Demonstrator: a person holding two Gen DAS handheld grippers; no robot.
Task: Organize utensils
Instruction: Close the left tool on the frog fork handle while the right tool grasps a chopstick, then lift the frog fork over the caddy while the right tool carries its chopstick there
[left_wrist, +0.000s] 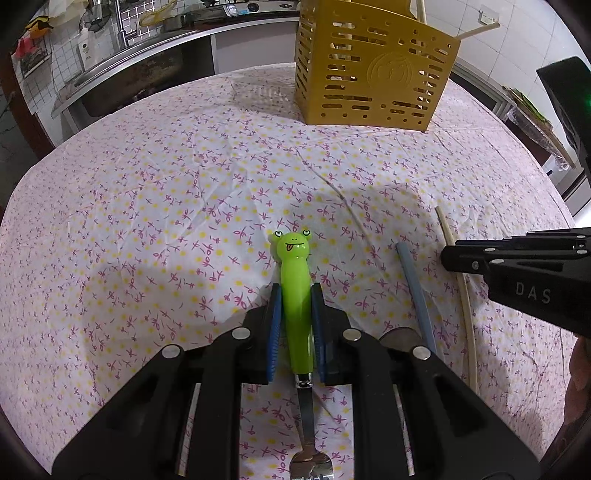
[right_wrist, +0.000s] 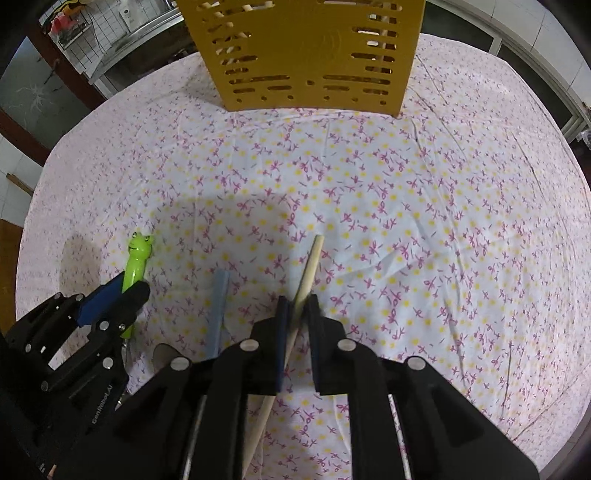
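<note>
My left gripper (left_wrist: 295, 295) is shut on the green frog-handled fork (left_wrist: 294, 288), low over the table; its metal tines point back toward the camera. It also shows in the right wrist view (right_wrist: 137, 264). My right gripper (right_wrist: 298, 303) is shut on a pale wooden chopstick (right_wrist: 308, 269), which crosses the jaws at a slant. In the left wrist view the chopstick (left_wrist: 466, 306) runs beside the right gripper (left_wrist: 448, 256). A blue-handled utensil (left_wrist: 415, 291) lies flat between the grippers, also seen in the right wrist view (right_wrist: 219, 310). The yellow slotted utensil holder (left_wrist: 373, 70) stands at the far side with chopsticks inside.
The round table (right_wrist: 443, 184) has a white cloth with pink and yellow print. The holder (right_wrist: 306, 55) stands straight ahead of the right gripper. A kitchen counter and sink (left_wrist: 129, 62) lie beyond the far left edge. A dark appliance (left_wrist: 569, 96) stands at the right.
</note>
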